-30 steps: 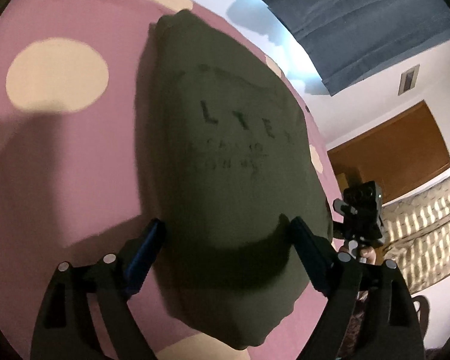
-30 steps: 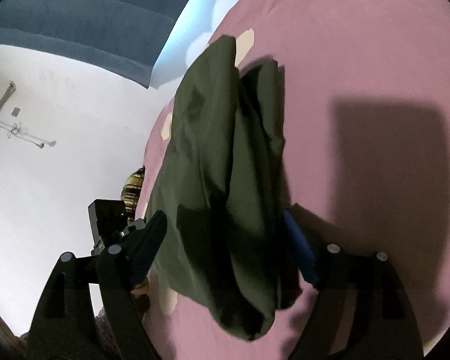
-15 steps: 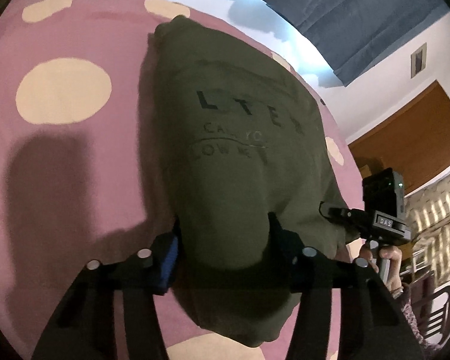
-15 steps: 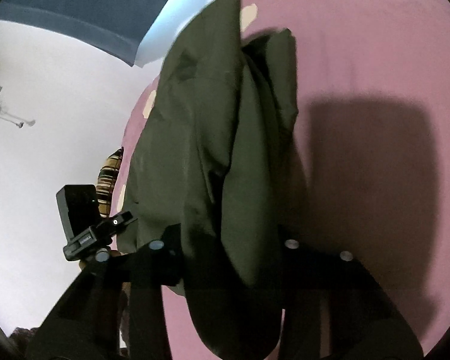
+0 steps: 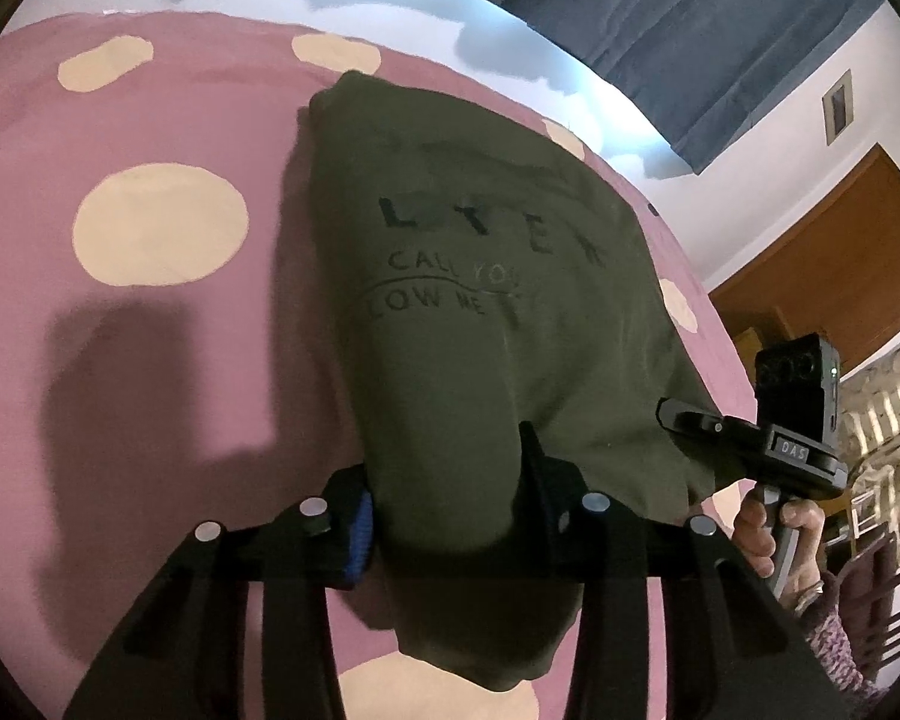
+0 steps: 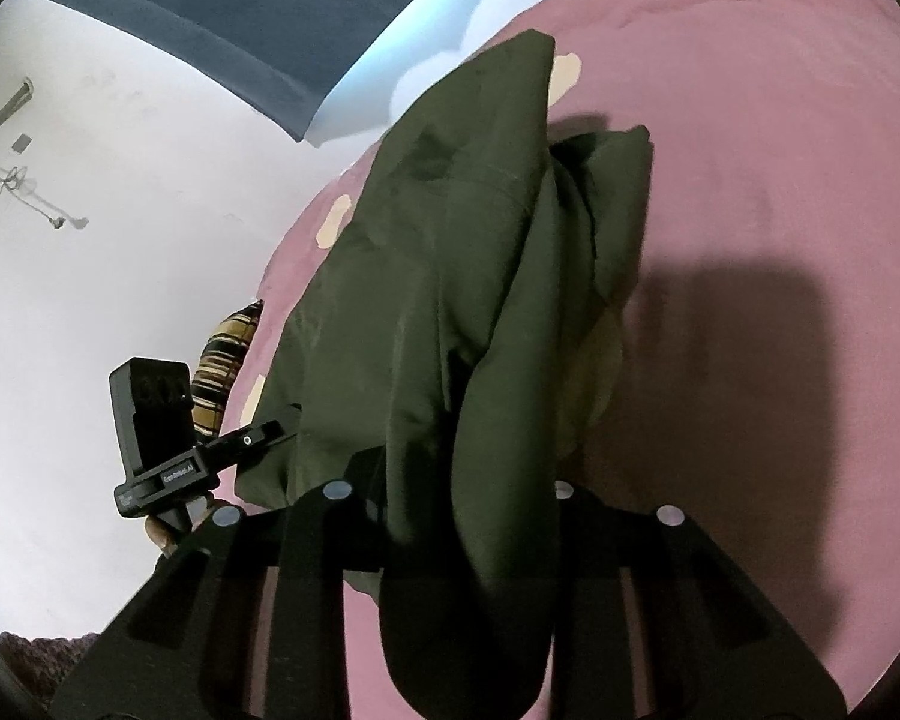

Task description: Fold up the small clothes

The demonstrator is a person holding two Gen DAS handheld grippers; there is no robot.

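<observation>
While lifting the soft dark green printed shirt (image 5: 486, 312) off the pink bed sheet with cream dots (image 5: 150, 360), left gripper (image 5: 444, 510) and right gripper (image 6: 456, 504) both pinching its near edge, ready to fold toward the far side.

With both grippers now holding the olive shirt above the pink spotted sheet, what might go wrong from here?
1. The left gripper pinches a thick bunch of the olive shirt, so layers may slip out unevenly.
2. At the right gripper the cloth hangs twisted, with a loose flap behind; laid on the sheet like this, it would likely crease.
</observation>
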